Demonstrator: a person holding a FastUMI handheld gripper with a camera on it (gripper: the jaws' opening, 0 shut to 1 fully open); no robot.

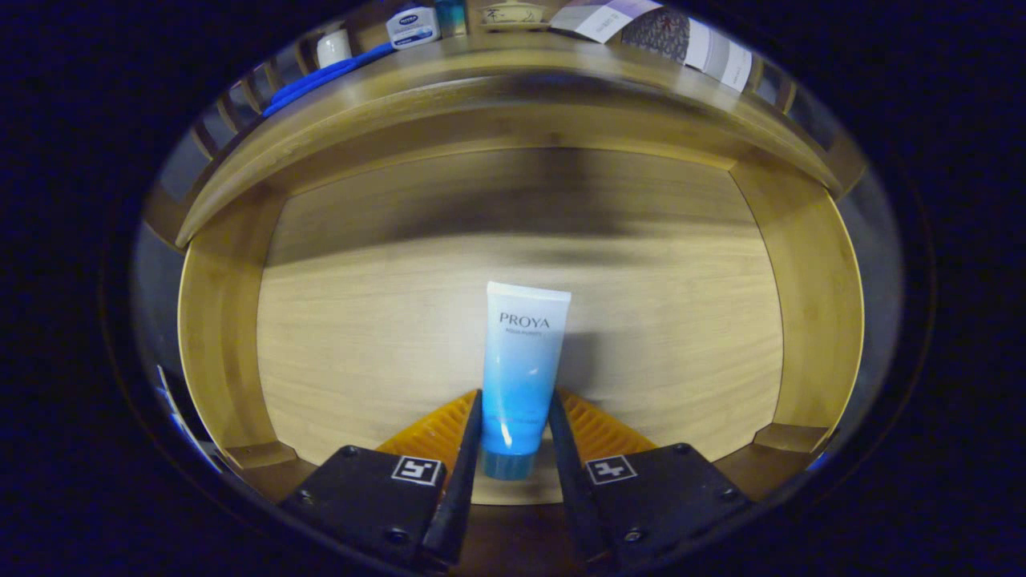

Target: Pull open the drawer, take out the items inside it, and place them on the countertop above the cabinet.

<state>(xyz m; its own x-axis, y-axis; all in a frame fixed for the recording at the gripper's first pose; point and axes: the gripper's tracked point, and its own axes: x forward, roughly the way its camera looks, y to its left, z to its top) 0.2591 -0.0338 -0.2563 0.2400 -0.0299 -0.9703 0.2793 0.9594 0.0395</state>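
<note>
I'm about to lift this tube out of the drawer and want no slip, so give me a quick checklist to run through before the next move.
1. Drawer open: the wooden drawer is pulled out, its floor exposed. Ok.
2. Item between the fingers: the blue-and-white plastic tube sits in the gripper, cap end nearest the camera. Ok.
3. Grip: both fingers lie against the tube's lower sides; how firmly they press, cannot tell.
4. Tube centred and in line with the fingers: ok.
5. Landing space: the wooden countertop above already carries a white jar and a blue cloth; free room, cannot tell.
</note>
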